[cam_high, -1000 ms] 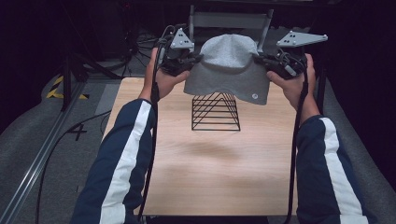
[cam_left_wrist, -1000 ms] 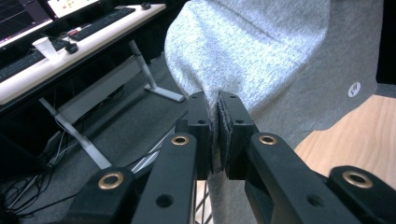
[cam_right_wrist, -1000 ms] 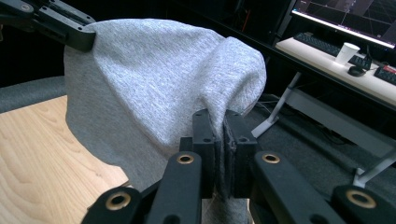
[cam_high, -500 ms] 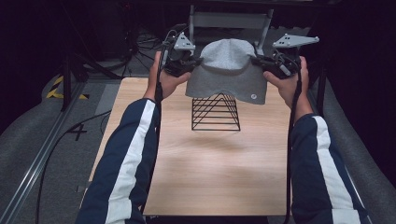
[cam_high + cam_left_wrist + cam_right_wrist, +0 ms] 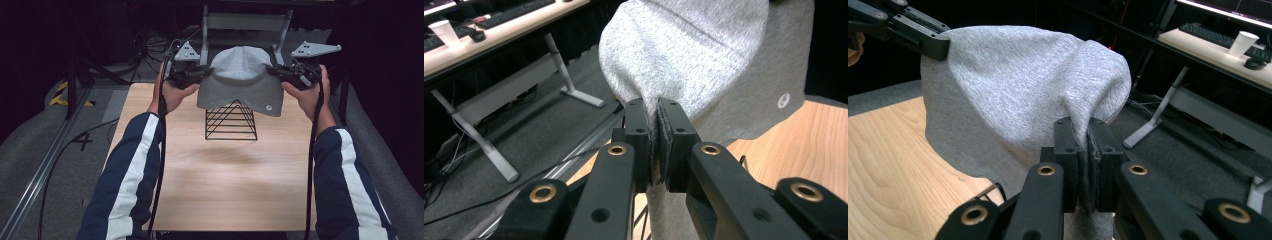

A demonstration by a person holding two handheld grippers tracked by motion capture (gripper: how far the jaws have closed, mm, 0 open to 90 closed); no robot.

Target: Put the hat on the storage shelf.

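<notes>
Grey beanie (image 5: 241,82) held up in upper centre of frame, just above black wire pyramid stand (image 5: 231,121) on desk (image 5: 225,175). Left hand-held gripper (image 5: 204,74) and right hand-held gripper (image 5: 274,71) both clamped on its fabric. Lifted already; probably left: lowering over stand, releasing.

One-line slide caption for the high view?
Both grippers hold a grey beanie above a black wire stand.

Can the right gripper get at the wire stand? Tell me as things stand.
Probably not yet: the right gripper is shut on the grey hat, which hangs over the wire stand and covers its tip.
</notes>
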